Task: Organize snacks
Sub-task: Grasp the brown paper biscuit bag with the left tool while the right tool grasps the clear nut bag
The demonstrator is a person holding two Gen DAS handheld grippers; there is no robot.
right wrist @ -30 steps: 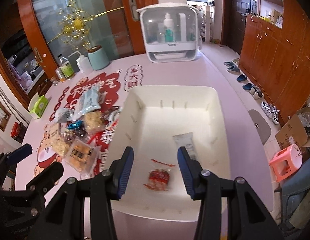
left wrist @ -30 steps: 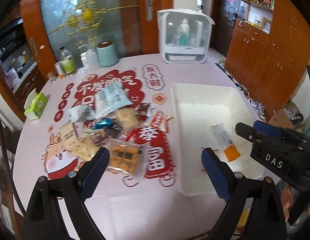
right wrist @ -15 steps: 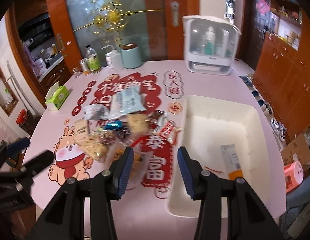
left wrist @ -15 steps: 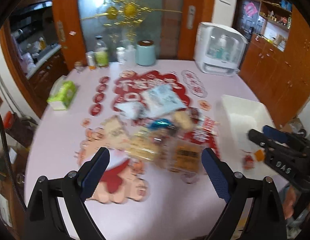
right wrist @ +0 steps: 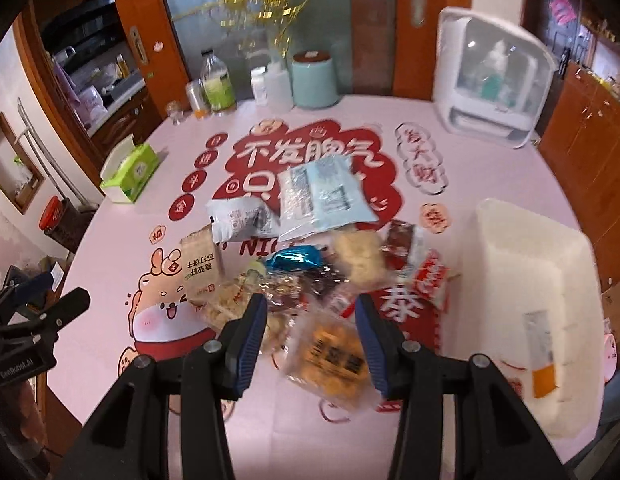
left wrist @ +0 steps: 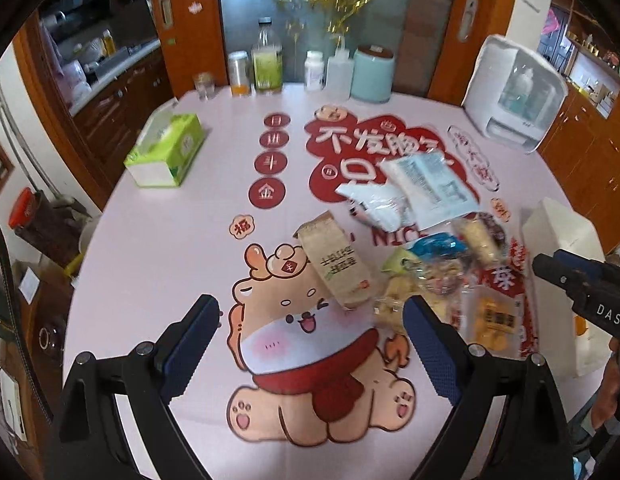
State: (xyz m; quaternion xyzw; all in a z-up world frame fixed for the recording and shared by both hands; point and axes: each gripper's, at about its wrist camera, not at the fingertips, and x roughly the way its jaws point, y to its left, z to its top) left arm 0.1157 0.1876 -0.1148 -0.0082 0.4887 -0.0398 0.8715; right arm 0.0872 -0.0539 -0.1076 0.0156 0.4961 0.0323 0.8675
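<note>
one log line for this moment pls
left tongs: open, empty | right tongs: open, empty, above orange cracker packet | white plastic bin: two packets

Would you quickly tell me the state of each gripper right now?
Left gripper: open wide, holding nothing.
Right gripper: partly open, holding nothing.

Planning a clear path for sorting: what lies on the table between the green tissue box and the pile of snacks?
Only bare tablecloth with printed red circles separates the tissue box from the snack pile, seen in both views.
</note>
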